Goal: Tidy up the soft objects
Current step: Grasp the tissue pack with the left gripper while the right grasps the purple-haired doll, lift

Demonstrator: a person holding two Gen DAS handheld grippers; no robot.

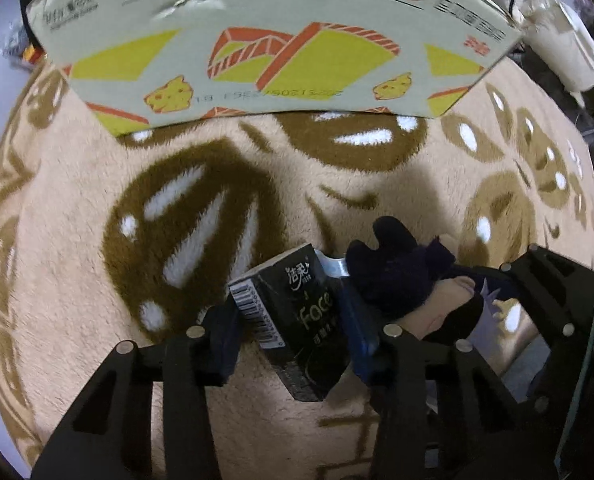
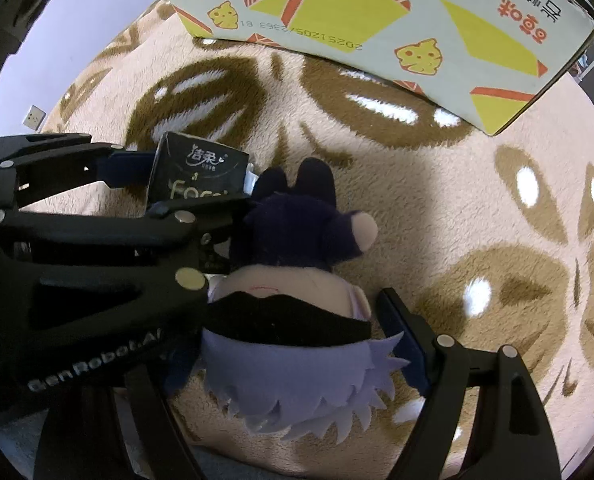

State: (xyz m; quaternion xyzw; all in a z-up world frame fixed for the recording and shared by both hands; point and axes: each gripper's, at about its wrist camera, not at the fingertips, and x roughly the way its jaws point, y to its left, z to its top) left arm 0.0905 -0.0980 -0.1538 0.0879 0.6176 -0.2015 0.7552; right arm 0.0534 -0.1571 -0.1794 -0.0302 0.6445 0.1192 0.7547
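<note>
On the fuzzy beige-and-brown patterned blanket (image 1: pixel 77 208), near the camera, the left gripper (image 1: pixel 293 328) has its blue pads pinching a black tissue pack (image 1: pixel 297 304) across its width, the pack tilted between them. Just right of it, and touching it, lies a plush doll (image 2: pixel 293 280) with a dark body and pale lilac hair; the right gripper (image 2: pixel 297 320) straddles its head with fingers spread wide, the right pad (image 2: pixel 401 328) just beside the hair, the left finger hidden behind the other tool, so whether it presses the doll I cannot tell. Far across the blanket stands a printed cardboard box (image 1: pixel 281 52), probably where both soft things belong. The risk I see is crowding: the two tools sit against each other, so lifting the pack could drag the doll or knock the right gripper off line. The slick wrapper may also slide or swivel in so slanted a pinch, and the doll's soft head could squash and slip out.
</note>
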